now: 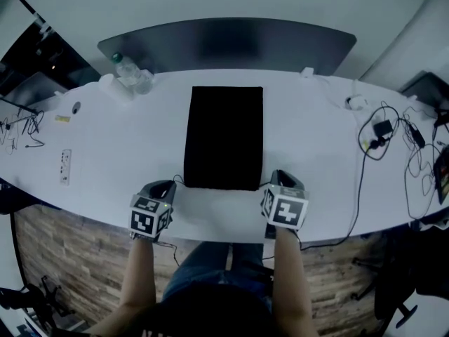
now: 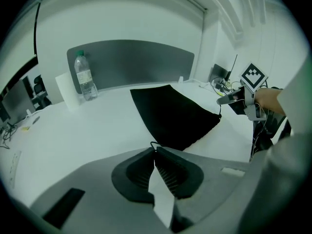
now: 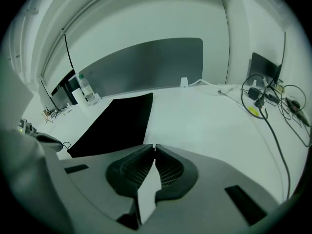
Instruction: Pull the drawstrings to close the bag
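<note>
At the white tabletop's (image 1: 316, 139) near edge, my left gripper (image 2: 154, 149) and right gripper (image 3: 154, 147) pinch the thin black drawstrings (image 2: 153, 144) at the flat black fabric bag's (image 1: 224, 135) near corners; its long axis runs away from me, both hands equally close.

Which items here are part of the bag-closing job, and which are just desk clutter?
Job:
- black bag
- left drawstring, pinched in the shut left gripper
- right drawstring, running from the bag's corner to the shut right gripper

Lying about:
- water bottle
- cable tangle at the table's right end
</note>
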`<control>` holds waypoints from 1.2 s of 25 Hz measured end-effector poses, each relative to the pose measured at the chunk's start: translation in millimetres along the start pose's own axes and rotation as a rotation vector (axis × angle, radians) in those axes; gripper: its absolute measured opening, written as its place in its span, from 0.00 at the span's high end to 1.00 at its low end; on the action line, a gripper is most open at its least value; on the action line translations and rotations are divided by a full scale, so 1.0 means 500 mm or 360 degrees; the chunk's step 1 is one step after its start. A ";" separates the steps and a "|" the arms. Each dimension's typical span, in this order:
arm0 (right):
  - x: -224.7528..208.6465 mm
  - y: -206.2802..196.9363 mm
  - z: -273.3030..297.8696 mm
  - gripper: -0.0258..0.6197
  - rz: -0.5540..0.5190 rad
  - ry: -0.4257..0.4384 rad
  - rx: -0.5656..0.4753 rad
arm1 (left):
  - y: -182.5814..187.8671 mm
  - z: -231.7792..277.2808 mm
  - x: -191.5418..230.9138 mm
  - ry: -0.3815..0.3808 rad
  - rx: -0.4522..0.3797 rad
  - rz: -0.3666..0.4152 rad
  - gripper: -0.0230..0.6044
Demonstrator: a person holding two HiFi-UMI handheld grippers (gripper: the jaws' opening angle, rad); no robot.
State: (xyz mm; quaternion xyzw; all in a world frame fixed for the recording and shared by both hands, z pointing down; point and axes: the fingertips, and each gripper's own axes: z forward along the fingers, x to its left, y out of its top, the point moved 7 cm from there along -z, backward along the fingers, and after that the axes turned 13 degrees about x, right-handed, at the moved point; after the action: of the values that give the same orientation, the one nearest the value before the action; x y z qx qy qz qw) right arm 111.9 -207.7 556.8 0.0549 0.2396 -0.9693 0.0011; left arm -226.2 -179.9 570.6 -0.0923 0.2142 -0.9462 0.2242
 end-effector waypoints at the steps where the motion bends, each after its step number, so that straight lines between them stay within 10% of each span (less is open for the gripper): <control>1: 0.000 0.009 -0.008 0.95 -0.0006 0.0005 -0.0019 | 0.009 -0.006 0.003 0.0011 -0.0024 -0.0001 0.94; 30: -0.033 0.228 -0.242 0.95 -0.0023 0.0027 -0.0720 | 0.197 -0.238 0.097 0.0364 -0.0758 -0.0114 0.94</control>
State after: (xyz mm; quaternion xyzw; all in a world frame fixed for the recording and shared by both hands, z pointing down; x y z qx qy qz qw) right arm 144.3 -252.8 399.2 0.0597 0.4513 -0.8904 0.0043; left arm -263.3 -238.5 424.6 -0.0424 0.4514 -0.8807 0.1369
